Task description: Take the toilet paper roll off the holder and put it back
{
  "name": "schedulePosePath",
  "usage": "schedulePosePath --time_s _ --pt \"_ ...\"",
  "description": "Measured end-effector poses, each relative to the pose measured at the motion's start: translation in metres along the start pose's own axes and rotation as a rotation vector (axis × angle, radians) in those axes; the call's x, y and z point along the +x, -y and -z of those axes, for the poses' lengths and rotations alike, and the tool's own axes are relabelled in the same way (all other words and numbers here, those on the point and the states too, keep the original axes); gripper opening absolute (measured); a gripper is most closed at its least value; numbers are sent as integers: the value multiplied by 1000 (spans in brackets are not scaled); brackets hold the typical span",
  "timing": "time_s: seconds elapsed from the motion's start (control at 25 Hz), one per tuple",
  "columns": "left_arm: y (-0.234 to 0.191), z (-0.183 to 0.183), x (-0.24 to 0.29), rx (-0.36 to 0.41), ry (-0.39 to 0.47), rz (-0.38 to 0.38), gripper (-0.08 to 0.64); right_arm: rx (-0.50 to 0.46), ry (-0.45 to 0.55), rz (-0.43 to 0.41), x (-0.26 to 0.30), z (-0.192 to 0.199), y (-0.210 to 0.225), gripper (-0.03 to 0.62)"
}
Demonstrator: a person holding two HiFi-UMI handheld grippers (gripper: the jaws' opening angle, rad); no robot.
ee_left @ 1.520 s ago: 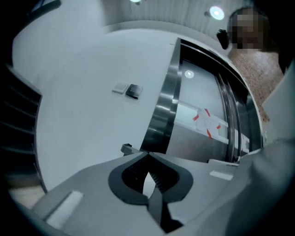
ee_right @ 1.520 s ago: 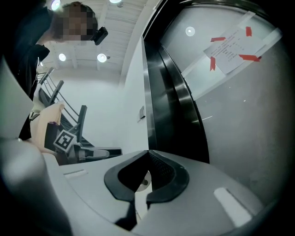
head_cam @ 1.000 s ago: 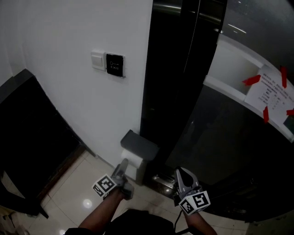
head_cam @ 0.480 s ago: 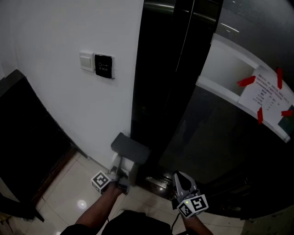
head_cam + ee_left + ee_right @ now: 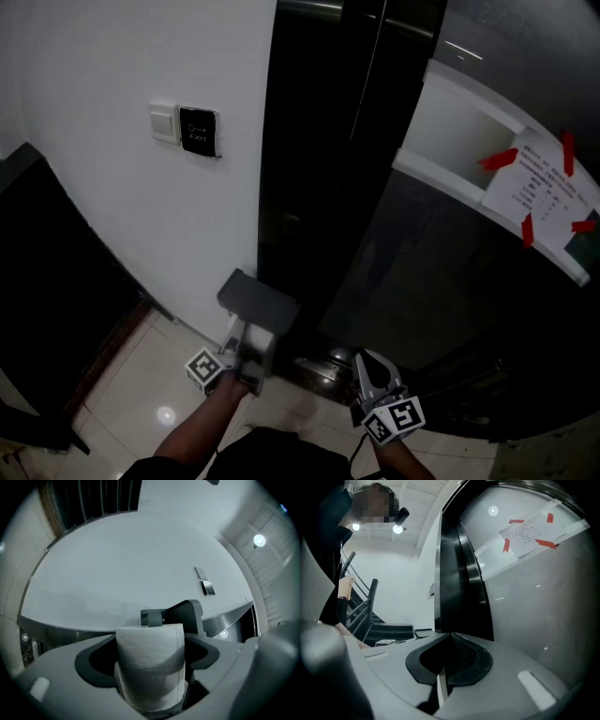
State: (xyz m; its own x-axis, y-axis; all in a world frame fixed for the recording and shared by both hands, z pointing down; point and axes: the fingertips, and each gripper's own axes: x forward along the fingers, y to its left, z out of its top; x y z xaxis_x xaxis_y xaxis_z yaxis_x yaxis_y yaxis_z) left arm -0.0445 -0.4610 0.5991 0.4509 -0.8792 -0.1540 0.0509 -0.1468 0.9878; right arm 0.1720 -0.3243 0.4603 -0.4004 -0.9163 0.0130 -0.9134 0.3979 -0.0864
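A white toilet paper roll point(image 5: 150, 663) sits under a grey holder point(image 5: 180, 616) fixed low on the white wall. In the head view the holder point(image 5: 255, 300) juts out above the roll point(image 5: 247, 336). My left gripper point(image 5: 242, 361) reaches up to it. In the left gripper view the left gripper point(image 5: 150, 656) has the roll between its jaws, which are closing, and both pads touch the roll's ends. My right gripper point(image 5: 367, 364) hangs to the right near the black door frame. In its own view the right gripper point(image 5: 447, 660) is shut and holds nothing.
A light switch point(image 5: 164, 122) and a black exit panel point(image 5: 198, 131) are higher on the wall. A black door frame point(image 5: 319, 141) stands right of the holder, then dark glass with a taped paper notice point(image 5: 539, 187). Dark furniture point(image 5: 56, 253) fills the left.
My left gripper has moved forward from beside the holder onto the roll beneath it. The right gripper has barely moved. The head view has shifted slightly.
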Motion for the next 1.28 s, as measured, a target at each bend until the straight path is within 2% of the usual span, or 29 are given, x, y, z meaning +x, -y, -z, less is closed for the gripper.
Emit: schedulePosePath --time_s 0.12,0.2,0.52,0.72,1.28 --pt "13 16 3 -82 7 44 431 1 -1 2 -4 0 2 14" --pt "16 24 3 -109 10 56 431 0 -1 5 -7 -1 4 14" --pt "14 52 4 -81 -34 49 431 10 6 18 -21 -1 15 14" --pt "17 70 5 -122 -21 63 431 18 17 14 -28 -2 22 14" --pt "25 141 4 -127 -192 64 428 20 38 1 -40 -7 36 14"
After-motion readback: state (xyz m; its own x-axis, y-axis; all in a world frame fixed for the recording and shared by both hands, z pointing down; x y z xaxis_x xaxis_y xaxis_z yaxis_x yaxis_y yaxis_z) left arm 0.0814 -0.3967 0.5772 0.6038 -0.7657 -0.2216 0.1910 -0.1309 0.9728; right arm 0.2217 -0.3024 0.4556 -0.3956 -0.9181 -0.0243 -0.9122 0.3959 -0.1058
